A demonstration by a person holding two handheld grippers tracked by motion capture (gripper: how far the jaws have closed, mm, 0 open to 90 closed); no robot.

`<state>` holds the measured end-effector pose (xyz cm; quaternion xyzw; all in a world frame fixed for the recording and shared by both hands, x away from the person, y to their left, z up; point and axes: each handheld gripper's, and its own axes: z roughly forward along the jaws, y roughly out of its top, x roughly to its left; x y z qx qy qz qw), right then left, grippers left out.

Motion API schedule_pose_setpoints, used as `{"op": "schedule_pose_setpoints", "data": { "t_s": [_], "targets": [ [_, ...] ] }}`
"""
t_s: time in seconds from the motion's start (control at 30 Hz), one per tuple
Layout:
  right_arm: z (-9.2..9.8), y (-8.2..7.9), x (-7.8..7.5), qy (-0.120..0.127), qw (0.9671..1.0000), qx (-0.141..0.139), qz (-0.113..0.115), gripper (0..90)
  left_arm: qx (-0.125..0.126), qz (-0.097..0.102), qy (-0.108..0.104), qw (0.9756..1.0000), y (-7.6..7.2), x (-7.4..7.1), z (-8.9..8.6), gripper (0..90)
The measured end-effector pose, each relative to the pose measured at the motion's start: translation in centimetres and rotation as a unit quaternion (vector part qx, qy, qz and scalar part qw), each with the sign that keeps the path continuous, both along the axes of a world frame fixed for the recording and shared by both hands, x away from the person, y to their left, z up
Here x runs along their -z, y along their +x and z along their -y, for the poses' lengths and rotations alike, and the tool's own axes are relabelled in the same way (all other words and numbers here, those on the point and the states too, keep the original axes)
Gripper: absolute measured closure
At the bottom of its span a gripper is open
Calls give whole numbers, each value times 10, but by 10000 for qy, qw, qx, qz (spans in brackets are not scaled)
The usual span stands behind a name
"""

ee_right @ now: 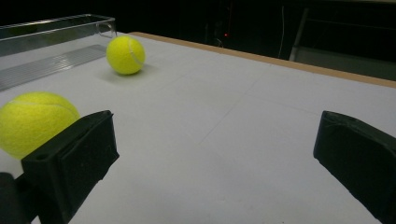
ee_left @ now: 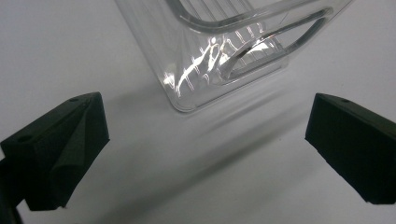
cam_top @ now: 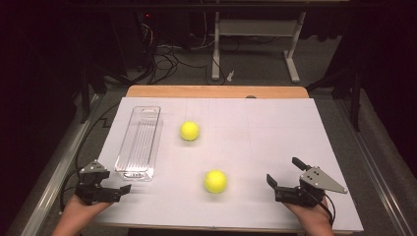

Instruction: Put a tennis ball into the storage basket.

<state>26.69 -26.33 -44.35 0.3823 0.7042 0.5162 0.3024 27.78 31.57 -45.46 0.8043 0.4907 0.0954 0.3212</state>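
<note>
Two yellow tennis balls lie on the white board [cam_top: 275, 128]: a far ball [cam_top: 189, 131] near the middle and a near ball [cam_top: 215, 181] closer to the front. A clear plastic tray [cam_top: 139, 142] lies lengthwise at the left and looks empty. My left gripper [cam_top: 117, 181] is open at the front left, just short of the tray's near end [ee_left: 224, 51], with nothing between its jaws [ee_left: 205, 140]. My right gripper [cam_top: 282, 169] is open at the front right. The near ball [ee_right: 32, 121] sits just beyond its left jaw, the far ball [ee_right: 125, 55] beside the tray [ee_right: 51, 32].
The board rests on a wooden table whose back edge [cam_top: 216, 91] shows beyond it. Behind the table, a white desk frame [cam_top: 255, 44] and loose cables [cam_top: 167, 59] are on the dark floor. Bare board stretches across the right half.
</note>
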Motion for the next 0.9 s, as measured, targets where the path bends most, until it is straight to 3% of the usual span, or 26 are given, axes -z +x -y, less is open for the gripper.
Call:
{"op": "schedule_pose_setpoints", "data": {
  "t_s": [0.2,0.4,0.53,0.7,0.9],
  "targets": [
    [0,-2,0,45,10000,-8,-11,1,-69,-228,-163,9996,0,-8,4,6],
    [6,0,0,75,10000,-5,-6,1,-154,-554,210,9981,2,-13,4,6],
    [9,1,-1,145,9999,23,1,1,-259,-680,108,9973,3,-12,4,6],
    [7,-2,-2,118,9999,5,37,1,-88,-943,347,9949,5,-10,10,6],
    [5,-1,-1,107,9999,-13,23,1,-97,-1216,421,9916,10,-13,11,6]
  ]
}}
